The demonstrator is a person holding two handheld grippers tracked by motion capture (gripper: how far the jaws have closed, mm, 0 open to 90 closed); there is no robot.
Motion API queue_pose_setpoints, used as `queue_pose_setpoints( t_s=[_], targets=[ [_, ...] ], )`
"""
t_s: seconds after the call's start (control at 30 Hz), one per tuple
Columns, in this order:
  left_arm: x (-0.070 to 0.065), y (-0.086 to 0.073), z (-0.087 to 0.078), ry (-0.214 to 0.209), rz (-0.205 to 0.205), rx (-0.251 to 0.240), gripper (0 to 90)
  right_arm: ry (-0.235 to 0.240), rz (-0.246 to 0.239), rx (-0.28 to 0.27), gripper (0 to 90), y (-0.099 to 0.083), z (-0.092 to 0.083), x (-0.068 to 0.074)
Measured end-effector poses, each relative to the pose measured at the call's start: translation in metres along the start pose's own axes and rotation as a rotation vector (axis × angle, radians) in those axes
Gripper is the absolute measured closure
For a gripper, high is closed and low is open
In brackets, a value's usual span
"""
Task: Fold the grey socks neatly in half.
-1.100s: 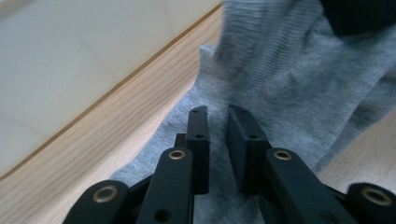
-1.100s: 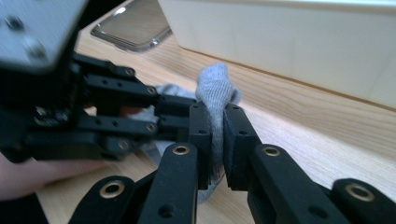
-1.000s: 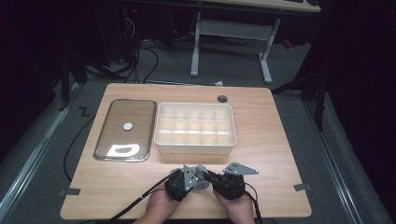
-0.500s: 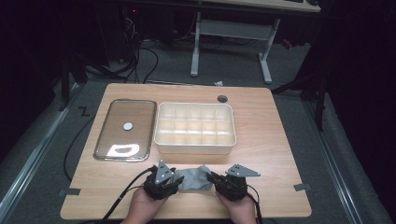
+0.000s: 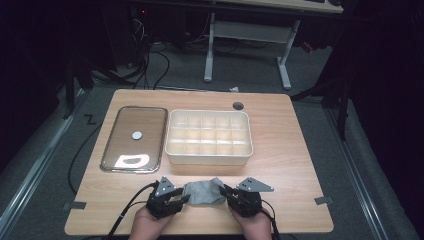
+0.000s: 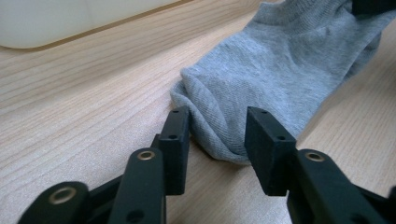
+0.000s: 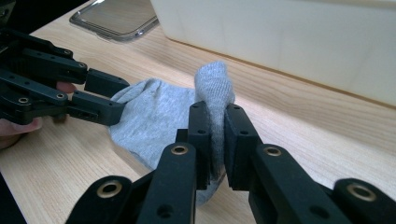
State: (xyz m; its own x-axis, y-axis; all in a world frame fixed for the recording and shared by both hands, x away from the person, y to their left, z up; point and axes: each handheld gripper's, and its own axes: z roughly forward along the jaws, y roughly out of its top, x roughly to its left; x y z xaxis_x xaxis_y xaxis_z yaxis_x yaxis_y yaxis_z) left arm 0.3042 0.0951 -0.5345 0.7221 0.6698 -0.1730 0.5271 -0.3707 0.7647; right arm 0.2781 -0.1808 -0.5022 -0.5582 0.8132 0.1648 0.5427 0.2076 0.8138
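Note:
A grey sock (image 5: 204, 194) lies flat on the wooden table (image 5: 280, 165) near its front edge, stretched between my two grippers. My right gripper (image 5: 223, 192) is shut on the sock's right end; in the right gripper view the sock (image 7: 154, 116) is folded up and pinched in that gripper (image 7: 216, 126). My left gripper (image 5: 185, 200) is at the sock's left end. Its jaws have just been closing. In the left gripper view that gripper (image 6: 217, 135) straddles a fold of the sock (image 6: 280, 79) with a gap still showing at one pad.
A white box (image 5: 209, 152) divided into several compartments stands just behind the sock. To its left lies a clear lid (image 5: 134, 135) with a small white disc on it. A round cable hole (image 5: 238, 105) is at the table's back.
My left gripper has drawn away leftward from the right one, and the sock now lies spread between them. The right gripper has stayed put.

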Motion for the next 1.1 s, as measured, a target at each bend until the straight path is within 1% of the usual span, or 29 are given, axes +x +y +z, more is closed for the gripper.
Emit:
queue_pose_setpoints(
  t_s=[0.03,0.07,0.1,0.13,0.17,0.2,0.23,0.33,0.37,0.43,0.47,0.5,0.53,0.57,0.63,0.7,0.73,0.8,0.83,0.97,1.03,1.07,1.1],
  targets=[
    [0.000,0.000,0.000,0.000,-0.001,-0.003,64.8,-0.007,-0.018,0.005,83.2,0.002,0.001,0.003],
    [0.000,-0.001,-0.001,-0.005,-0.005,-0.014,68.0,-0.027,-0.041,0.017,83.1,0.005,0.002,0.008],
    [0.000,-0.001,-0.001,-0.005,-0.005,-0.014,68.8,-0.027,-0.041,0.017,83.1,0.005,0.002,0.008],
    [0.001,-0.001,-0.002,-0.008,-0.005,-0.018,68.8,-0.036,-0.047,0.022,83.2,0.007,0.002,0.011],
    [0.002,-0.001,-0.003,-0.012,-0.008,-0.031,71.6,-0.056,-0.068,0.032,83.1,0.010,0.005,0.018],
    [0.002,-0.001,-0.003,-0.012,-0.008,-0.031,72.7,-0.056,-0.068,0.032,83.1,0.010,0.005,0.018],
    [0.002,-0.001,-0.004,-0.015,-0.011,-0.034,72.7,-0.061,-0.073,0.037,83.1,0.011,0.007,0.021],
    [0.003,-0.002,-0.005,-0.027,-0.016,-0.044,75.5,-0.074,-0.105,0.056,83.0,0.016,0.015,0.030],
    [0.003,-0.002,-0.005,-0.028,-0.016,-0.045,76.8,-0.074,-0.123,0.064,83.0,0.019,0.019,0.036],
    [0.003,-0.002,-0.005,-0.033,-0.016,-0.047,77.5,-0.075,-0.141,0.074,82.9,0.022,0.024,0.041],
    [0.003,-0.002,-0.005,-0.033,-0.016,-0.047,77.7,-0.075,-0.141,0.074,82.9,0.022,0.024,0.041],
    [0.003,-0.002,-0.005,-0.033,-0.012,-0.047,78.1,-0.075,-0.153,0.085,82.9,0.025,0.030,0.046],
    [0.003,-0.002,-0.005,-0.033,-0.012,-0.047,78.5,-0.075,-0.153,0.085,82.9,0.025,0.030,0.046],
    [0.003,-0.002,-0.005,-0.032,-0.010,-0.048,78.8,-0.067,-0.160,0.093,82.8,0.026,0.036,0.051],
    [0.003,-0.002,-0.005,-0.032,-0.010,-0.047,79.3,-0.062,-0.162,0.096,82.8,0.027,0.039,0.053],
    [0.003,-0.002,-0.005,-0.033,-0.007,-0.048,79.9,-0.048,-0.167,0.101,82.8,0.027,0.046,0.056],
    [0.003,-0.002,-0.005,-0.033,-0.004,-0.048,80.3,-0.034,-0.169,0.107,82.7,0.026,0.053,0.060],
    [0.003,-0.002,-0.005,-0.035,-0.003,-0.048,80.4,-0.026,-0.165,0.110,82.7,0.026,0.056,0.061],
    [0.002,-0.002,-0.005,-0.034,-0.006,-0.048,80.3,-0.015,-0.172,0.110,82.7,0.025,0.061,0.063],
    [0.002,-0.002,-0.005,-0.033,-0.007,-0.047,80.3,0.001,-0.171,0.110,82.6,0.024,0.065,0.063],
    [0.002,-0.002,-0.005,-0.031,-0.006,-0.046,80.3,0.014,-0.159,0.108,81.4,0.024,0.066,0.062],
    [0.002,-0.002,-0.005,-0.030,-0.006,-0.045,80.3,0.021,-0.157,0.104,79.7,0.025,0.066,0.061],
    [0.002,-0.002,-0.005,-0.029,-0.006,-0.046,80.3,0.032,-0.150,0.100,76.1,0.025,0.065,0.061]
  ],
)
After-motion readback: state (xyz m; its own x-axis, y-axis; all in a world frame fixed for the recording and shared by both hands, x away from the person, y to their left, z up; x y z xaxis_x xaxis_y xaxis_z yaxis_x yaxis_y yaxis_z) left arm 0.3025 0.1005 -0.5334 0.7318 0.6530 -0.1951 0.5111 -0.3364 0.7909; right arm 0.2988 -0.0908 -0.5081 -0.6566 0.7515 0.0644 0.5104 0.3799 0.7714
